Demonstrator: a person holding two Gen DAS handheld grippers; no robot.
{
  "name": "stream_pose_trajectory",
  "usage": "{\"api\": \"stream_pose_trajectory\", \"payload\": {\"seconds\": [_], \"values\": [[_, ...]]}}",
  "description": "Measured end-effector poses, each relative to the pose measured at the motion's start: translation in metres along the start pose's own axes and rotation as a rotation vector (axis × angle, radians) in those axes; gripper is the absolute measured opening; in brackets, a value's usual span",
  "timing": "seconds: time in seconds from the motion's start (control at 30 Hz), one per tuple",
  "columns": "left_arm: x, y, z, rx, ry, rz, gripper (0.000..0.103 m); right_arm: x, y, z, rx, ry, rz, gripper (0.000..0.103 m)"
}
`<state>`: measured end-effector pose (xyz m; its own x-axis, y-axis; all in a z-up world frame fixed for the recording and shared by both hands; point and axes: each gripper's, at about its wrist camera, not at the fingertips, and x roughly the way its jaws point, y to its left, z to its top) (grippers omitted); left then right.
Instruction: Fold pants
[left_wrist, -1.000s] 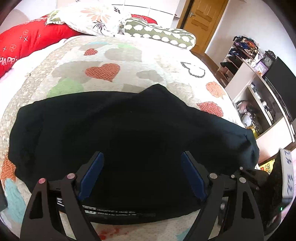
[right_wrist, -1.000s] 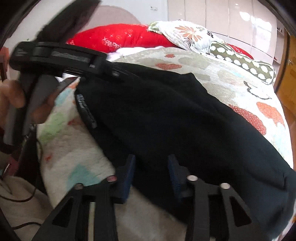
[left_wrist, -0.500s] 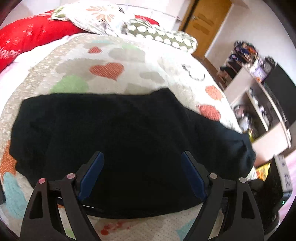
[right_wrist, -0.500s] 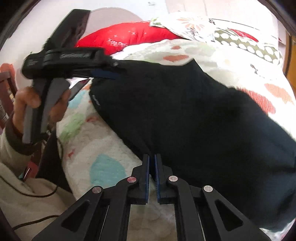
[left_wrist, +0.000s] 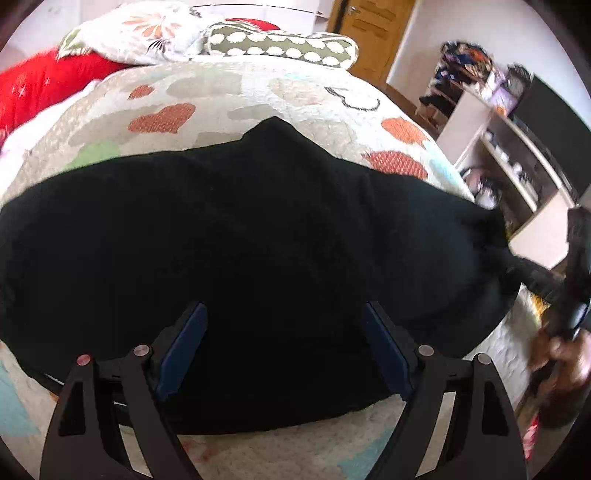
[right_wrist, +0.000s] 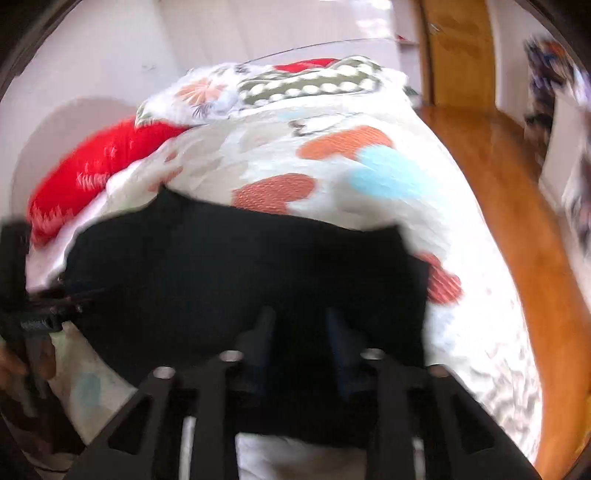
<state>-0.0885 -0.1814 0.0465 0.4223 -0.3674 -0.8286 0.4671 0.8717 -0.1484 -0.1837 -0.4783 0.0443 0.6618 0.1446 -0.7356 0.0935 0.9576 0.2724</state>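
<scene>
The black pants (left_wrist: 266, 236) are lying spread across the near part of the bed, on a quilt (left_wrist: 229, 92) printed with hearts in orange, grey and green, and they are stretching from the left edge of the left wrist view almost to the right one. Their far edge is rising to a small peak near the middle, and their near edge is lying just short of the quilt's front. The left gripper (left_wrist: 282, 350) is hovering over the near part of the pants with its blue-padded jaws standing wide apart and nothing between them. The right gripper (right_wrist: 301, 343) is sitting low over the pants at their other end, its jaws parted by a narrow gap with dark cloth showing behind them; the blur is making it impossible to tell whether any fabric is caught. In the left wrist view that tool is appearing at the right end of the pants, held in a hand (left_wrist: 565, 354). Beyond the pants, a red pillow (left_wrist: 40, 88), a floral pillow (left_wrist: 136, 37) and a spotted pillow (left_wrist: 280, 48) are resting at the head of the bed, with a wooden door (left_wrist: 369, 29) and a shelf (left_wrist: 517, 147) off to the right.
</scene>
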Motion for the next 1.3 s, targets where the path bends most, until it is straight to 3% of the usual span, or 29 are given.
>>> {"api": "stream_pose_trajectory", "payload": {"seconds": [0.07, 0.13, 0.17, 0.2, 0.27, 0.33, 0.5, 0.7, 0.83, 0.97, 1.03, 1.07, 1.1, 1.13, 1.2, 1.27, 1.3], "values": [[-0.003, -0.005, 0.007, 0.019, 0.008, -0.007, 0.085, -0.017, -0.013, -0.005, 0.028, -0.016, -0.008, 0.02], [-0.009, -0.012, 0.018, 0.038, -0.02, -0.041, 0.085, -0.037, -0.019, -0.012, 0.068, -0.038, -0.002, 0.027], [-0.013, -0.019, 0.025, 0.054, -0.038, -0.06, 0.085, -0.044, -0.022, -0.015, 0.092, -0.049, 0.031, 0.034], [-0.016, -0.031, 0.035, 0.085, -0.051, -0.094, 0.085, -0.052, -0.023, -0.021, 0.121, -0.061, 0.077, 0.049], [-0.013, -0.05, 0.049, 0.136, -0.04, -0.162, 0.089, -0.061, -0.024, -0.033, 0.165, -0.052, 0.102, 0.066], [-0.003, -0.075, 0.064, 0.193, -0.011, -0.255, 0.089, -0.058, -0.022, -0.042, 0.174, -0.012, 0.102, 0.066], [0.043, -0.131, 0.088, 0.312, 0.107, -0.354, 0.089, -0.049, -0.025, -0.054, 0.227, -0.012, 0.106, 0.066], [0.087, -0.19, 0.095, 0.489, 0.177, -0.331, 0.089, -0.041, -0.034, -0.054, 0.266, -0.035, 0.114, 0.07], [0.107, -0.215, 0.1, 0.558, 0.212, -0.35, 0.089, -0.037, -0.038, -0.053, 0.295, -0.066, 0.139, 0.074], [0.114, -0.23, 0.099, 0.599, 0.197, -0.381, 0.089, -0.033, -0.039, -0.052, 0.329, -0.103, 0.14, 0.079], [0.115, -0.231, 0.097, 0.616, 0.181, -0.378, 0.089, -0.03, -0.039, -0.05, 0.351, -0.124, 0.124, 0.078], [0.115, -0.232, 0.095, 0.625, 0.17, -0.376, 0.089, -0.027, -0.04, -0.049, 0.363, -0.131, 0.118, 0.071], [0.115, -0.233, 0.093, 0.637, 0.155, -0.37, 0.089, -0.023, -0.041, -0.046, 0.372, -0.136, 0.104, 0.045], [0.115, -0.234, 0.092, 0.642, 0.144, -0.365, 0.085, -0.02, -0.043, -0.045, 0.382, -0.135, 0.099, 0.03], [0.112, -0.234, 0.093, 0.628, 0.135, -0.381, 0.07, -0.016, -0.051, -0.044, 0.429, -0.134, 0.151, 0.025], [0.108, -0.229, 0.099, 0.59, 0.15, -0.43, 0.044, -0.023, -0.046, -0.04, 0.414, -0.156, 0.165, 0.023], [0.101, -0.224, 0.103, 0.559, 0.155, -0.452, 0.039, -0.029, -0.041, -0.035, 0.393, -0.172, 0.17, 0.023]]}}
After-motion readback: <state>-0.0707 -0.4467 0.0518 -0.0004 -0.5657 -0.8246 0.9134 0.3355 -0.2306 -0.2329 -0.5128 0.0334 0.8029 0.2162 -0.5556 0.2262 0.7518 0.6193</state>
